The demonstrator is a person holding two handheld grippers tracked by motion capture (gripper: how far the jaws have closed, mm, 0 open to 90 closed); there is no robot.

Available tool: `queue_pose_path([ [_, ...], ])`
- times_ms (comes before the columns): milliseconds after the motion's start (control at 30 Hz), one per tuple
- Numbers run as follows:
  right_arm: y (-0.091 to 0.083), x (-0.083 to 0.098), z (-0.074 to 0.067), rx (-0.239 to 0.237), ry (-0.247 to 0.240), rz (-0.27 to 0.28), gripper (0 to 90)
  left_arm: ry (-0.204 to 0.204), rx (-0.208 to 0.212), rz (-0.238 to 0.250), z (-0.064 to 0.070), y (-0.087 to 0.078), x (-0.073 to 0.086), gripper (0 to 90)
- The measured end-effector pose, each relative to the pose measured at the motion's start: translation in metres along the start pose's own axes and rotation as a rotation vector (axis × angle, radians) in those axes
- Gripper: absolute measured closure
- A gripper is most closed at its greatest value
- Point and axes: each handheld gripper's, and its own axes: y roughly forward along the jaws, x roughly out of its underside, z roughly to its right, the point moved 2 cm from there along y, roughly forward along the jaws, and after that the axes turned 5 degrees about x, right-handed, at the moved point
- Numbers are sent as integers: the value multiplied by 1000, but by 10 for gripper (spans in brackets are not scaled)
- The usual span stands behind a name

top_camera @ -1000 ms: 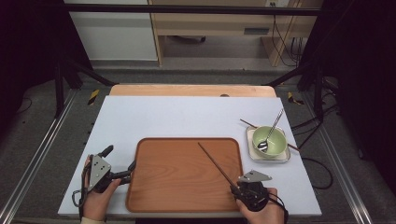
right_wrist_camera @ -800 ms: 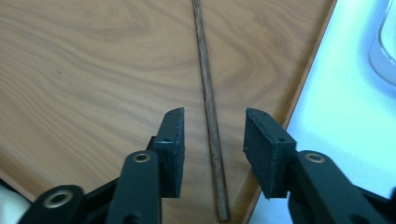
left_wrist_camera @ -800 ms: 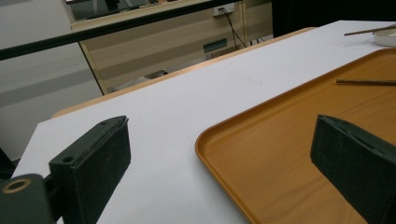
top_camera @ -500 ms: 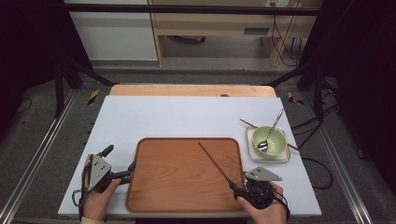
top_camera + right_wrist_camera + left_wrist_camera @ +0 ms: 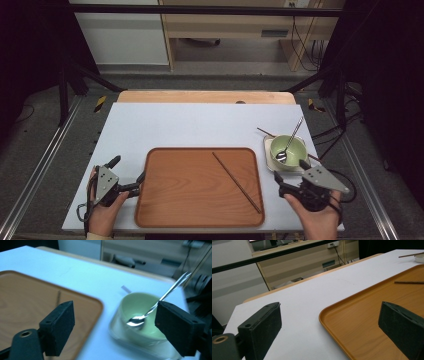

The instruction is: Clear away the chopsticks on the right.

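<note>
A dark chopstick (image 5: 236, 181) lies diagonally on the brown wooden tray (image 5: 190, 195). My right gripper (image 5: 291, 170) is off the tray's right edge, just short of the green bowl (image 5: 295, 150). Its jaws have just been opening and stand open with nothing between them. In the right gripper view the bowl (image 5: 147, 327) with its metal spoon (image 5: 152, 310) lies beyond the right gripper (image 5: 115, 325). My left gripper (image 5: 128, 170) rests open at the tray's left edge. In the left gripper view the tray's corner (image 5: 352, 322) sits between the wide jaws of the left gripper (image 5: 329, 327).
The bowl stands on a white square dish (image 5: 270, 150) at the table's right side. A second chopstick (image 5: 265, 132) pokes out behind it. The white tabletop (image 5: 200, 125) stretches beyond the tray to a wooden strip at the far edge.
The right gripper was at the chopstick's near end over the tray. It has moved right and up, off the tray toward the bowl, with its jaws wider apart. The left hand stayed still.
</note>
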Motion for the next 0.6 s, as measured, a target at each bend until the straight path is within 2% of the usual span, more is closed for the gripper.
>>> queue_pose_path([
  [100, -3, -7, 25, 66, -43, -6, 175, 1, 1, 0, 0, 0, 0, 43],
  [167, -5, -8, 40, 85, -46, -23, 194, 1, 1, 0, 0, 0, 0, 43],
  [333, -5, -4, 72, 87, -104, -83, 257, 2, -1, -2, 0, 0, 0, 43],
  [500, 0, 3, 102, 44, -107, -125, 306, 6, 3, -8, 1, 2, 1, 44],
  [600, 6, 7, 115, 48, -154, -141, 344, 11, 5, -13, 2, 2, 1, 44],
])
